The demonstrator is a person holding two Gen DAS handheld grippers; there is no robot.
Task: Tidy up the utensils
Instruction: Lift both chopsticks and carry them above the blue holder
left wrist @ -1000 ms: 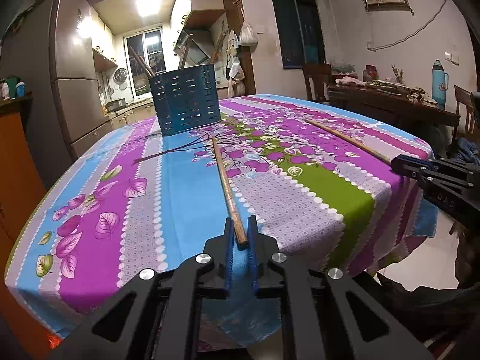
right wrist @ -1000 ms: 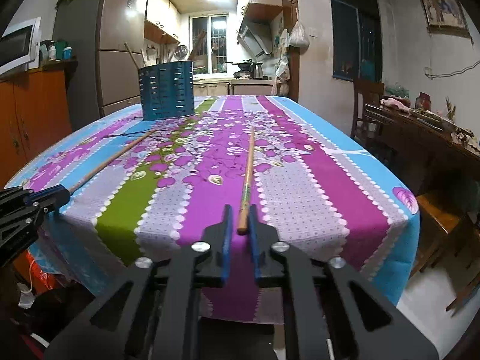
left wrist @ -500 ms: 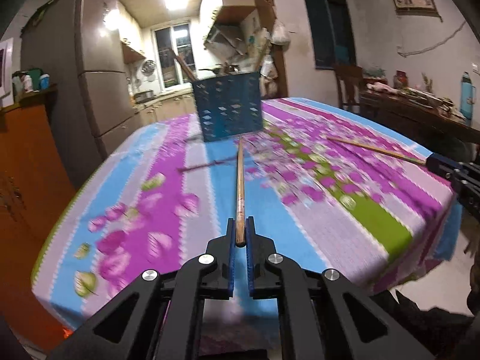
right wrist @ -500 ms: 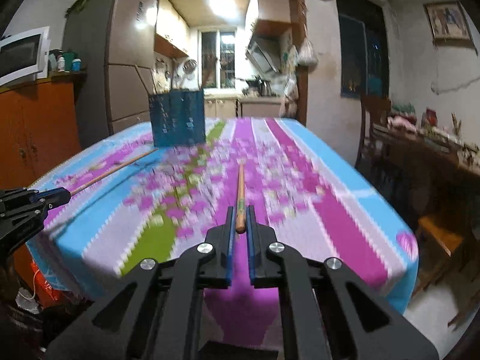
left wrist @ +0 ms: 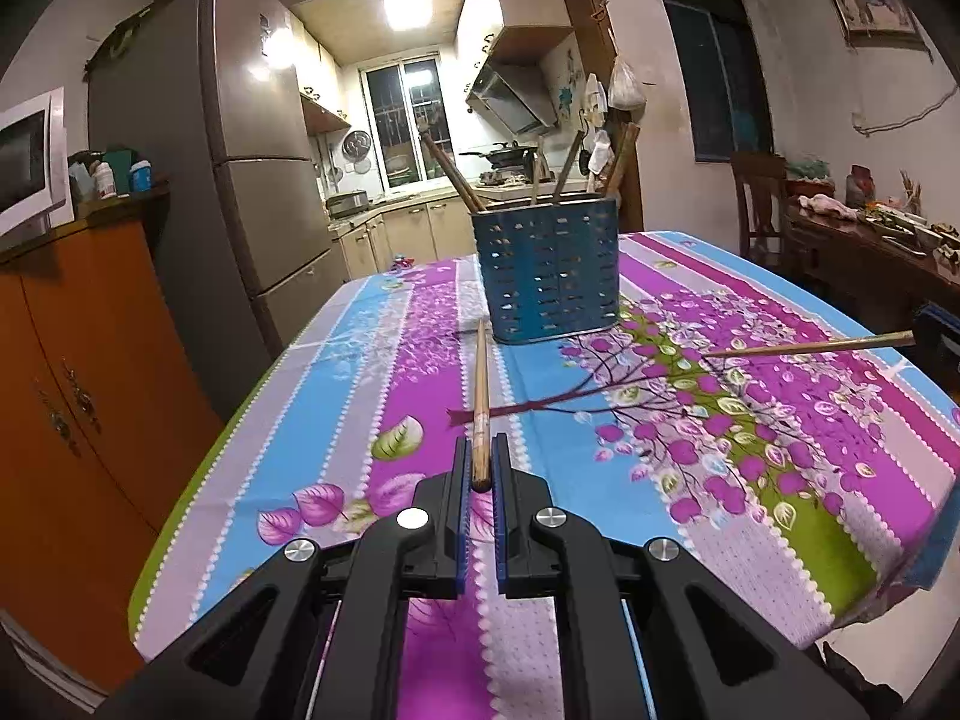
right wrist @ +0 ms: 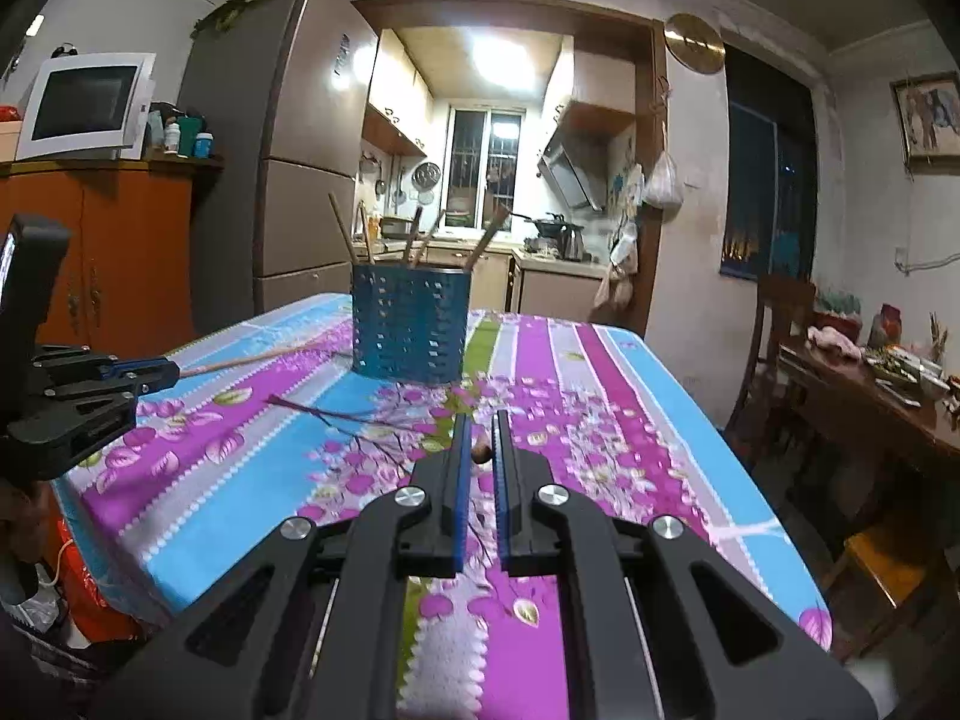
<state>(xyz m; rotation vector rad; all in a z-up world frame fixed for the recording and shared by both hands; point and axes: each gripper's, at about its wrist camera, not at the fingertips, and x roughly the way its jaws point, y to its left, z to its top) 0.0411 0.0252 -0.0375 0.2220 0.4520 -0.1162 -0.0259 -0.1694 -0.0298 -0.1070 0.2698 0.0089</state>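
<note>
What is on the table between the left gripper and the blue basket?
Only the chopstick held by the left gripper reaches toward the blue basket; below it, bare tablecloth, in the left wrist view.

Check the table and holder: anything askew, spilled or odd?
Nothing spilled or damaged. The blue holder stands upright on the tablecloth, its chopsticks leaning different ways. Each claw grips one chopstick by its end: left claw, right claw.

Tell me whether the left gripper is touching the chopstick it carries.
Touching. The left wrist view shows the left gripper shut on the chopstick, both blue pads pressed against its thick end, the shaft pointing toward the blue utensil holder.
</note>
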